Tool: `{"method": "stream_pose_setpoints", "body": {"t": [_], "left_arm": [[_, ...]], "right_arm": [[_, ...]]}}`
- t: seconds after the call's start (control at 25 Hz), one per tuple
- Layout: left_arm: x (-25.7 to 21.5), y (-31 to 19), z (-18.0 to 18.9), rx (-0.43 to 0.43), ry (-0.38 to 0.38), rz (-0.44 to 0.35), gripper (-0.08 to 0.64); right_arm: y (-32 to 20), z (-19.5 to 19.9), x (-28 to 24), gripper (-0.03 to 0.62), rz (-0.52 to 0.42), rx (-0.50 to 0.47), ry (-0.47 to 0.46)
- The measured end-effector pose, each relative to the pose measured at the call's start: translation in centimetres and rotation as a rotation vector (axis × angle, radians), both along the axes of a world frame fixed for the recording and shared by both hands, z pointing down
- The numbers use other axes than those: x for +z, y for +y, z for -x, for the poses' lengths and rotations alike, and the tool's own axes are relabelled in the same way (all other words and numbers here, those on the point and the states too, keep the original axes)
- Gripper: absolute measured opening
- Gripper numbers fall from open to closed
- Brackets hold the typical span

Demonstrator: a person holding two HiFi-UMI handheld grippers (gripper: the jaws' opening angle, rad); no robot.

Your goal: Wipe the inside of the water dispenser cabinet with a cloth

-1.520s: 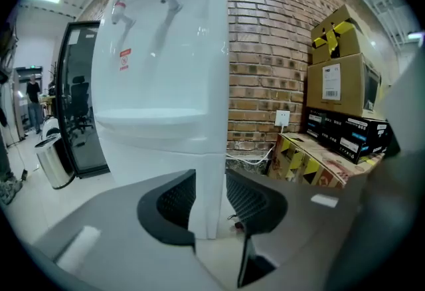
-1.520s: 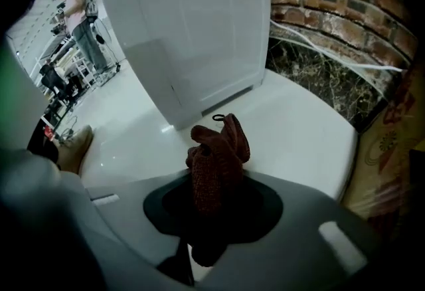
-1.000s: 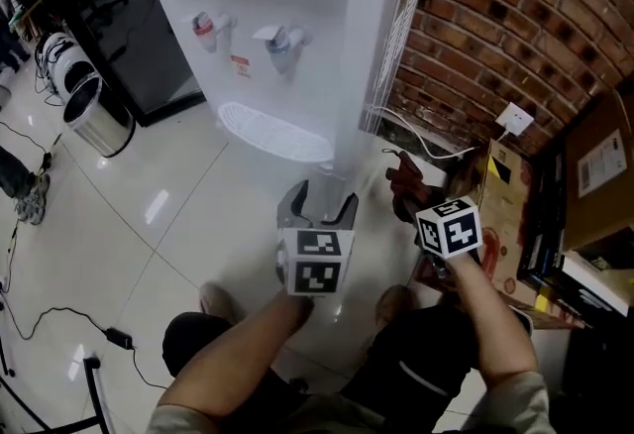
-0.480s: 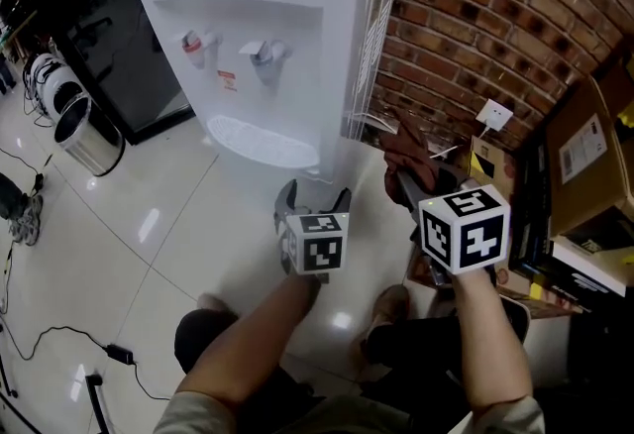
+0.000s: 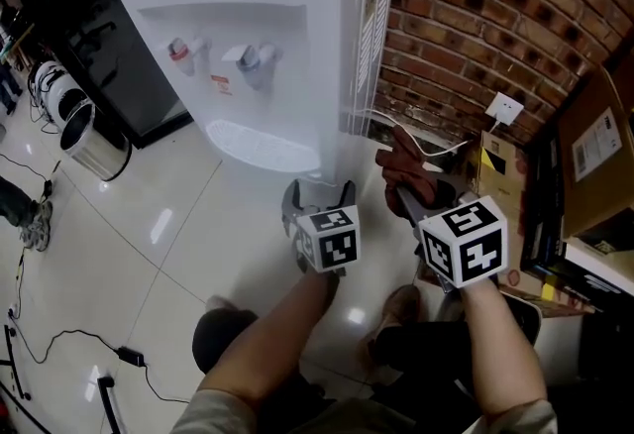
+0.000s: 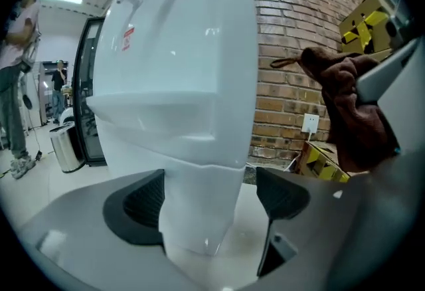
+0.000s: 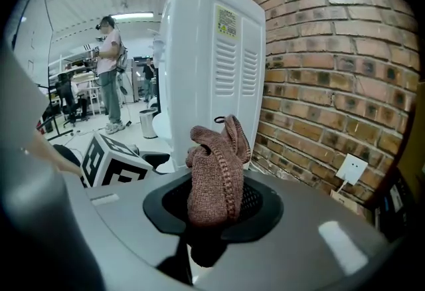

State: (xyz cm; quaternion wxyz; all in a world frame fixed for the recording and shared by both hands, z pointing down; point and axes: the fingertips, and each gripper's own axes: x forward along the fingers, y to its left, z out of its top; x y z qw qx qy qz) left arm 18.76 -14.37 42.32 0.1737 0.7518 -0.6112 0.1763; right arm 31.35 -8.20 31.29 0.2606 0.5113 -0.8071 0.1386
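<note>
A white water dispenser [image 5: 267,46] stands against the brick wall, and its drip tray [image 5: 260,145] hides the lower cabinet in the head view. My left gripper [image 5: 319,192] hovers just in front of the dispenser's base. Its jaws have just been opening and stand open with nothing gripped; the left gripper view shows the dispenser's lower body [image 6: 199,210] beyond them. To its right, my right gripper [image 5: 408,192] is shut on a bunched brown cloth [image 5: 404,162]. The cloth [image 7: 216,170] sticks up out of the jaws beside the dispenser's vented side [image 7: 229,64].
A metal bin [image 5: 84,140] stands at the far left by a black cabinet [image 5: 99,46]. Cardboard boxes [image 5: 594,164] and a wall socket [image 5: 506,109] with a white cord are at the right. Cables [image 5: 59,343] cross the tiled floor. People [image 7: 109,77] stand far off.
My right gripper has lifted the cloth upward, nearer the head camera. My left gripper has edged slightly toward the dispenser's base.
</note>
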Motion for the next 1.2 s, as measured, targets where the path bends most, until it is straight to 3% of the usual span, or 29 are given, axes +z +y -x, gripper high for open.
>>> {"method": "stream_pose_setpoints", "body": {"t": [0.16, 0.28, 0.76, 1.0, 1.2], "left_arm": [[0.0, -0.4, 0.8, -0.071, -0.026, -0.014, 0.388], [0.1, -0.4, 1.0, -0.068, -0.031, -0.017, 0.388], [0.0, 3.2, 3.3, 0.055, -0.08, 0.036, 0.387], [-0.3, 6.3, 5.0, 0.169, -0.117, 0.071, 0.32], [-0.5, 9.0, 7.9, 0.211, -0.169, 0.064, 0.283]], "right_arm": [[0.1, 0.1, 1.0, 0.107, 0.015, -0.021, 0.017], [0.4, -0.1, 1.3, 0.106, 0.024, -0.032, 0.021], [0.8, 3.2, -1.1, 0.106, -0.025, -0.103, -0.022], [2.3, 5.9, -2.0, 0.106, -0.058, -0.176, 0.016], [3.6, 8.3, -1.5, 0.106, -0.073, -0.248, 0.015]]}}
